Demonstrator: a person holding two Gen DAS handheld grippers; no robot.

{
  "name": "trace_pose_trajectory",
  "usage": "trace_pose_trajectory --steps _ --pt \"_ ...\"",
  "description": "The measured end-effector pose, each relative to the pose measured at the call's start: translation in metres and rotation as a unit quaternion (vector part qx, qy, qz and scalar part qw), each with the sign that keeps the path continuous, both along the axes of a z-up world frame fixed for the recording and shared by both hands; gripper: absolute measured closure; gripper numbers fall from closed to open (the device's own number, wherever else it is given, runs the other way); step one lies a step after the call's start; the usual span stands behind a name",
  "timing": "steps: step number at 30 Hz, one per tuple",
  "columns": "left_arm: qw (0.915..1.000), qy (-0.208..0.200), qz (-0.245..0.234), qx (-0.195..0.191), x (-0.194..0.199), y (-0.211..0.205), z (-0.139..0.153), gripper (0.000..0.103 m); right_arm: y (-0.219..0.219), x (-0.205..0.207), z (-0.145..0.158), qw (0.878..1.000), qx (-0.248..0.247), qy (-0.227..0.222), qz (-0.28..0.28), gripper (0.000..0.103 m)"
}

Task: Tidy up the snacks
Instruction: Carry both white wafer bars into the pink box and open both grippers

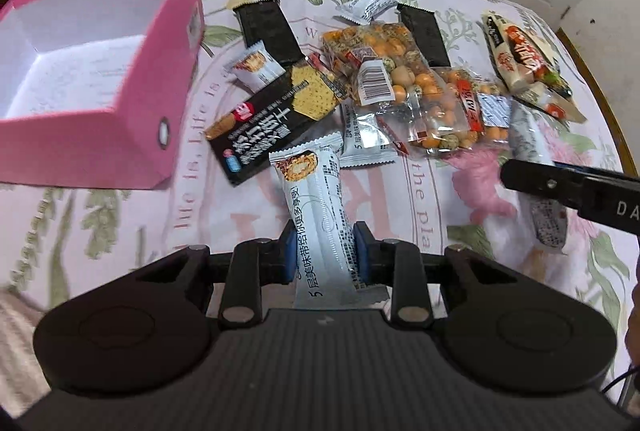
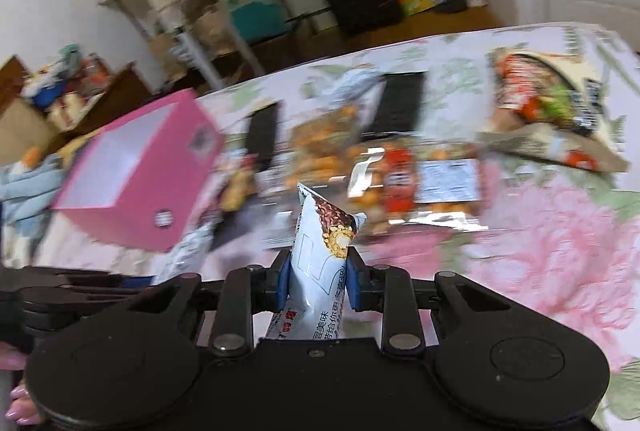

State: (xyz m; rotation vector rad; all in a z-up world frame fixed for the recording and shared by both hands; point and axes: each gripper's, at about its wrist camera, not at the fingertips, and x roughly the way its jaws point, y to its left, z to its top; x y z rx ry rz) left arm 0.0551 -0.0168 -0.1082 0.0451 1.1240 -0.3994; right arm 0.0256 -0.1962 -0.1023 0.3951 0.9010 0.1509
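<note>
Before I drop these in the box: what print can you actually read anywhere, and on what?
"5层美味带给你更多享受": white wafer bar in the left gripper.
"Life is", "the pla": tablecloth, cut off.
"DA": right gripper's finger, cut off.
Black cracker pack, barcode label, right gripper's bar: unreadable.

Left gripper: jaws clamped on a white wafer bar, pitched steeply down. Right gripper: jaws clamped on a second wafer bar, angled down. Fingertips with pink-painted nails at right-wrist view's lower left edge.
</note>
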Motion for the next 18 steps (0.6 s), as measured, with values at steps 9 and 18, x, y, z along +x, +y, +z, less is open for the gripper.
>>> trace_pose_trajectory --steps 9,18 --pt "0.9999 0.002 -0.013 0.01 -0.005 0.044 0.052 0.076 0.059 0.014 0.038 0.993 0.053 0.012 0.1 0.071" --pt "0.9997 -0.008 0.012 -0.018 0.026 0.091 0.093 0.076 0.115 0.068 0.071 0.982 0.046 -0.012 0.185 0.071"
